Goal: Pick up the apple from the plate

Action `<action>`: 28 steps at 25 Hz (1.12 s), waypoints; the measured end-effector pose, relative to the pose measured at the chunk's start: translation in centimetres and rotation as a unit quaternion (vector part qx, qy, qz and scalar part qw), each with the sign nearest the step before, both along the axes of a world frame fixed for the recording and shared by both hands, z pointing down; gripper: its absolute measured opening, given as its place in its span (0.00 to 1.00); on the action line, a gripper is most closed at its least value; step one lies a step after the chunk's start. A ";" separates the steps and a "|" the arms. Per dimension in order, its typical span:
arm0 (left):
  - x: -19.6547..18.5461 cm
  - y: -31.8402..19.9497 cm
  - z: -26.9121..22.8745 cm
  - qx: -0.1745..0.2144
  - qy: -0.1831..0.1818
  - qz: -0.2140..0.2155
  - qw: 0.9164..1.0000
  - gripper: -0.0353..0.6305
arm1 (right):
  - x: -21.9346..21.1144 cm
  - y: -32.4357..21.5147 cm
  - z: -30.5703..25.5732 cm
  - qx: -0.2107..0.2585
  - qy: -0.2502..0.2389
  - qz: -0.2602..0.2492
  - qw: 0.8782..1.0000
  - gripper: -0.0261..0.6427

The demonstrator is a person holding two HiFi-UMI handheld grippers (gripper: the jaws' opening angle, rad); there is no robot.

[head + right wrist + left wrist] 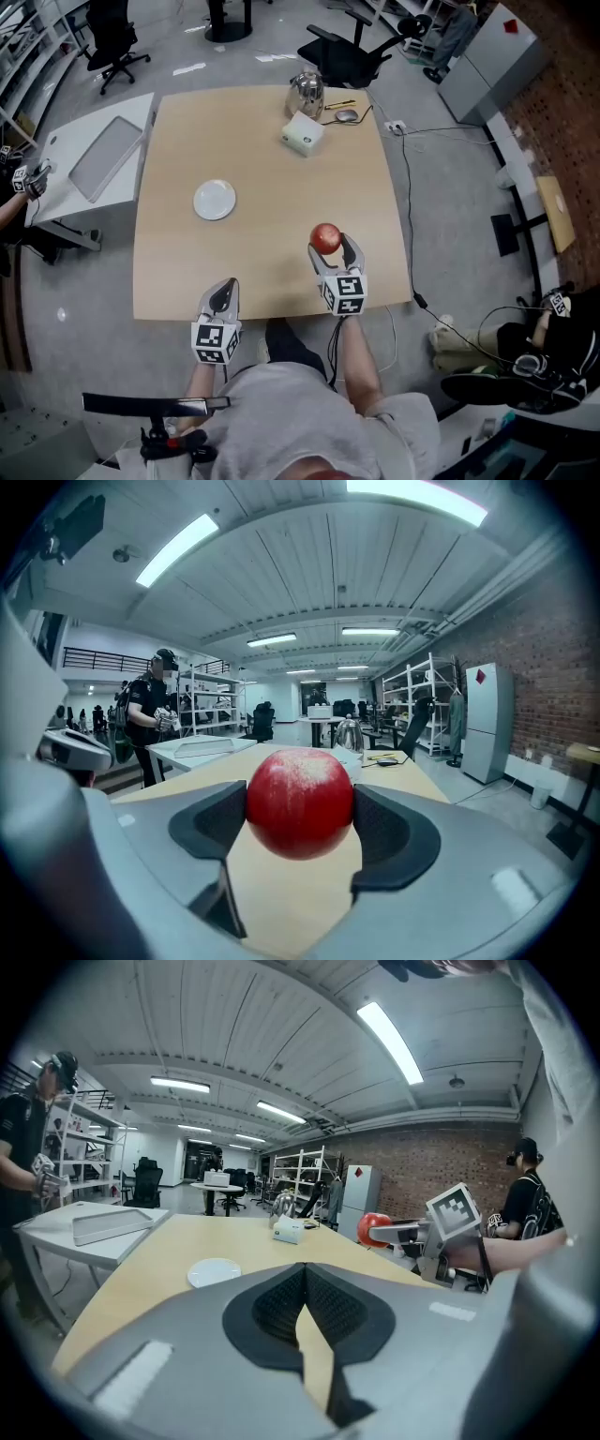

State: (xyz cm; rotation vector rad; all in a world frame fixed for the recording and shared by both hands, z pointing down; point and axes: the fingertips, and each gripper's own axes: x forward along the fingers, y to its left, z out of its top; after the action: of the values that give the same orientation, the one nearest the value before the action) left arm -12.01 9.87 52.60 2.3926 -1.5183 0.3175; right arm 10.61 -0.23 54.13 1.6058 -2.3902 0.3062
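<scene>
Apple [300,802]: red, round, glossy, pale-speckled; held over the near right of the counter [262,159]; stem unseen, axis cannot be told.
Right claw [330,247]: spread to apple width, dark ribbed pads pinching its sides.
Left claw [302,1283]: pressed together, near counter edge.
Plate [215,200]: white, round, well left of the apple.
Counter: pale wood, smooth.

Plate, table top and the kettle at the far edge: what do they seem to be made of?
Plate: plain white and smooth, probably glazed ceramic, possibly plastic. Table top: even pale beige, matte, likely wood laminate or veneer. Kettle: silver with bright reflections, apparently polished metal.
</scene>
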 end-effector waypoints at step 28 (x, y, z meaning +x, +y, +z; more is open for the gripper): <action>2.4 -9.0 5.5 -0.056 -0.001 0.011 0.998 0.08 | 4.4 -11.9 5.5 -0.029 0.009 0.026 0.999 0.58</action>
State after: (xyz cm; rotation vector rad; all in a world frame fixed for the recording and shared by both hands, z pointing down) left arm -9.60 0.85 58.12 2.3242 -1.4366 0.4002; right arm 15.06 -12.09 59.63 1.6393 -2.3080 0.3664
